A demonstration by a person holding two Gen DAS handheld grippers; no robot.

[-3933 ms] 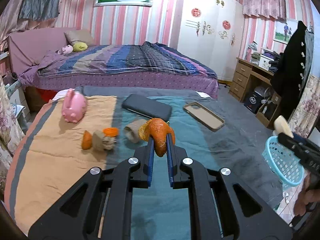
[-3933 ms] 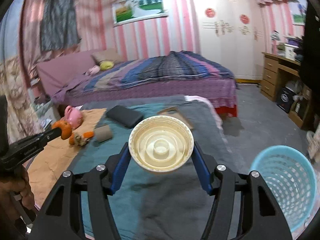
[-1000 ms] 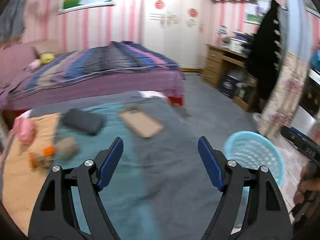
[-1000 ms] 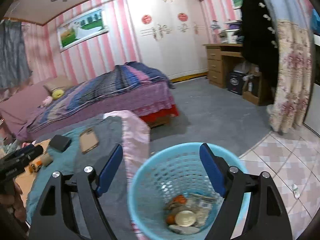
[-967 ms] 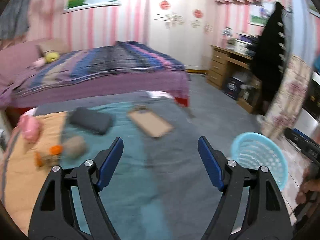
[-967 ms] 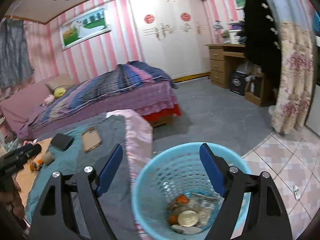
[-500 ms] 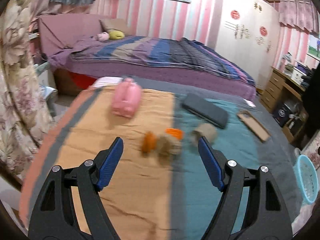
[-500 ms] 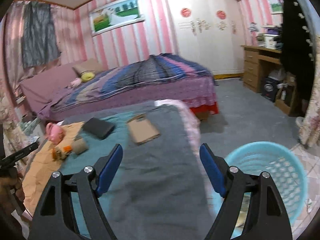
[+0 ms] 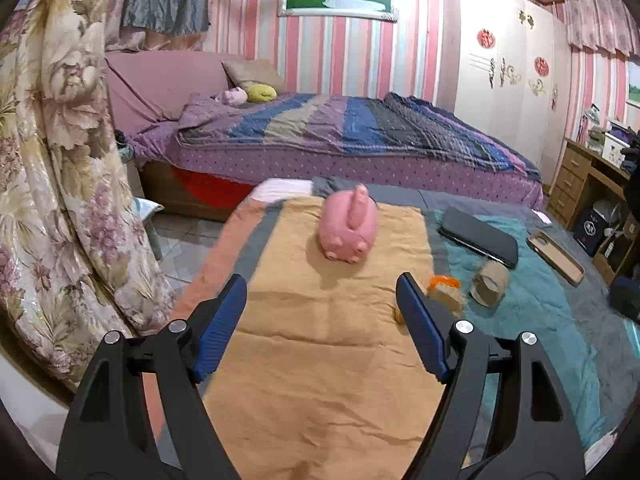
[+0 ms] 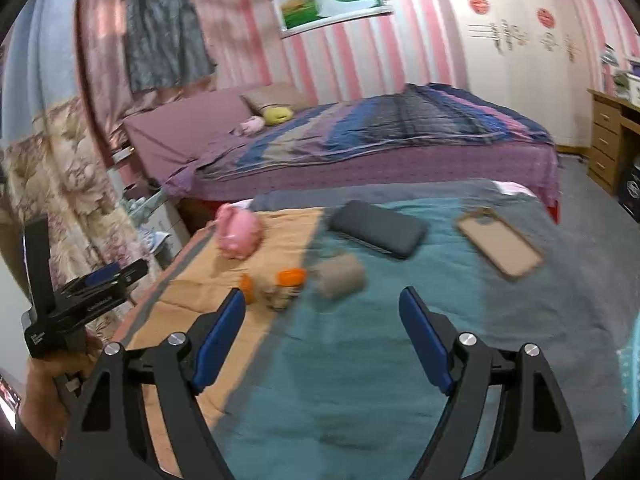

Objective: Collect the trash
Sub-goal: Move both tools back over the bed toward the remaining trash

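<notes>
- Both tongs stand wide apart with nothing between the blue pads: left gripper (image 9: 320, 304) over the orange cloth (image 9: 320, 360), right gripper (image 10: 322, 316) over the teal blanket (image 10: 360, 380).
- Left gripper also shows at nine o'clock in the right wrist view, held in a hand (image 10: 52, 392) cut off by the picture's edge.
- Hard to make out: in the left wrist view the trash sits at three o'clock, partly behind the gripper's right finger (image 9: 420, 332); the right wrist view is blurred, so the pieces' outlines smear.
- Count of trash on the bedding: one orange peel scrap (image 10: 247, 288), one brownish lump with an orange cap (image 10: 286, 286), one grey-brown cardboard roll (image 10: 340, 278), lying on its side.
- These three lie in a row near the seam of cloth and blanket, at about eleven to twelve o'clock from the right gripper.
- Others: one pink pig toy (image 9: 348, 226) at twelve o'clock on the cloth, one dark case (image 9: 478, 236), one tan phone case (image 9: 554, 256).
</notes>
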